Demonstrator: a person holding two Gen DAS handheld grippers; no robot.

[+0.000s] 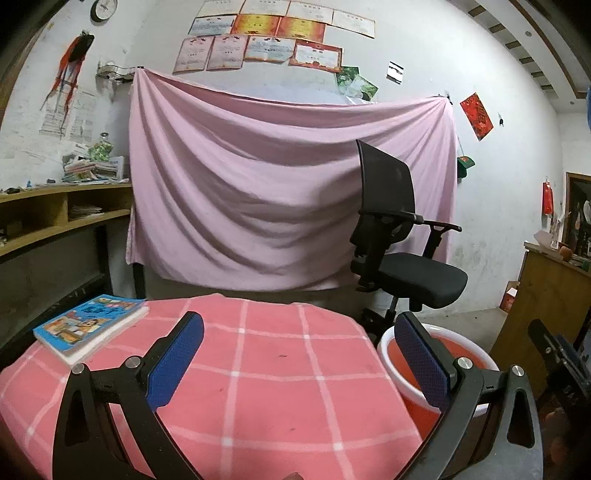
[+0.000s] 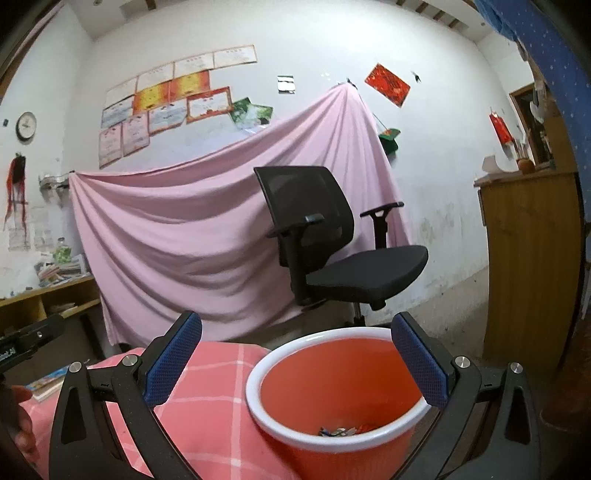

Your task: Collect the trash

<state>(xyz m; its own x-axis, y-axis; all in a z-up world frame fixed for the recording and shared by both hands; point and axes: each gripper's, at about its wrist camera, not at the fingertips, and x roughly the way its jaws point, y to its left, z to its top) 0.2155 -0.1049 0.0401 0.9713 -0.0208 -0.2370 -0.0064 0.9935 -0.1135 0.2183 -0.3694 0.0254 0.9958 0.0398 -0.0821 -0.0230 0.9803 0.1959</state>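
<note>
1. A pink sheet (image 1: 258,184) is seen pinned across the white back wall, with rows of certificates (image 1: 266,40) fixed above it and a round clock (image 1: 104,9) near the upper left corner of the wall
2. A black mesh office chair (image 2: 332,240) is placed in front of the sheet's right half, behind the table
3. A table covered by a pink checked cloth (image 1: 258,369) fills the foreground of the left wrist view; its surface is bare apart from one item
4. A red bin with a white rim (image 2: 332,387) is positioned just beside the table's right edge, below tabletop level; small scraps of trash (image 2: 343,430) are visible at its bottom
5. A blue-covered book (image 1: 88,325) is laid at the far left corner of the tabletop, partly overhanging the cloth's edge
6. The left gripper (image 1: 299,354) is held over the tabletop with its blue pads spread wide and nothing between them
7. The right gripper (image 2: 295,354) is held above the bin's mouth, its jaws likewise parted wide and empty
</note>
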